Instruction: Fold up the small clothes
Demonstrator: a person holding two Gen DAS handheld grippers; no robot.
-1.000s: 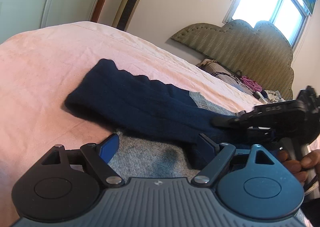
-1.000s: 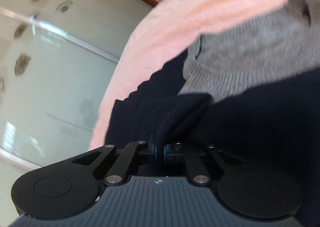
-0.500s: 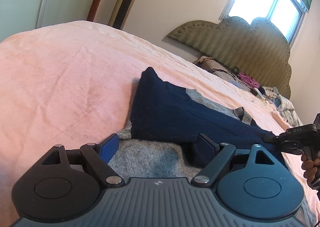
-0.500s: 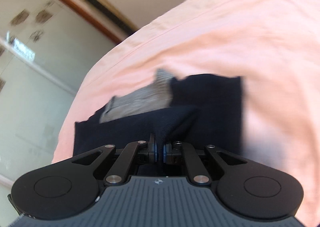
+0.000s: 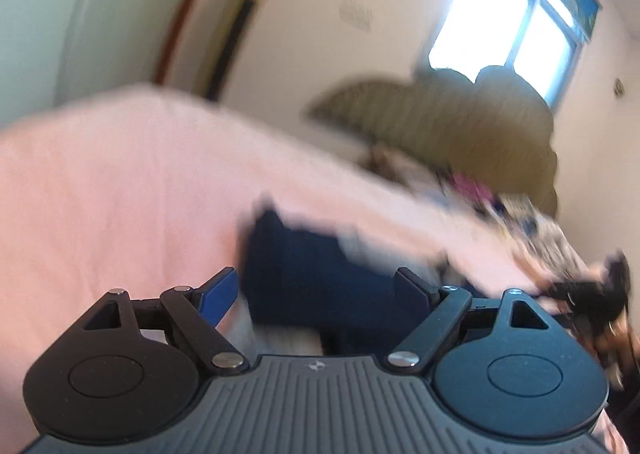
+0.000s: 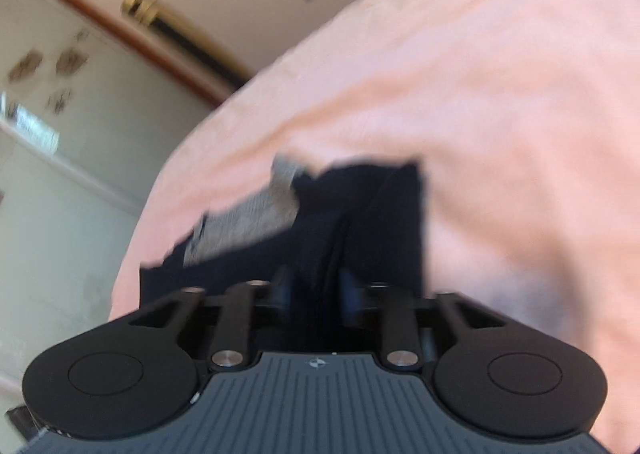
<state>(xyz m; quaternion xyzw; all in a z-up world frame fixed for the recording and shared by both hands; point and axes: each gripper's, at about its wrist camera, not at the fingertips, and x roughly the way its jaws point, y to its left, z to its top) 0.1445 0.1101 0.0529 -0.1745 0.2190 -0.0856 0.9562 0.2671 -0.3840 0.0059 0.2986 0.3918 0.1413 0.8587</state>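
Your left gripper (image 5: 316,290) is closest to you, and its jaws stand wide apart with nothing pinched in them; they have just been opening a little more. Between its blue finger (image 5: 218,296) and its dark finger, a bit farther off, you can see the dark blue sweater (image 5: 312,274) lying on the pink sheet (image 5: 100,193), and the pads do not touch it. A strip of grey cloth (image 5: 280,340) peeks out under the blue part, close to the gripper. Your right gripper (image 6: 314,290) has just been opening too, and now its jaws are partly open. A fold of the dark blue sweater (image 6: 360,221) sits in the gap between the pads, but the picture is too blurry to tell if they press on it. Just past it, the sweater lies flat on the bed, with a grey panel (image 6: 248,221) on the left side of it. In the left view, your right gripper (image 5: 588,290) shows small and blurry at the right edge, with a hand (image 5: 612,338) under it. Farther back is the green headboard (image 5: 460,121) with a heap of clothes (image 5: 516,209) in front of it. Behind that is a bright window (image 5: 512,21).
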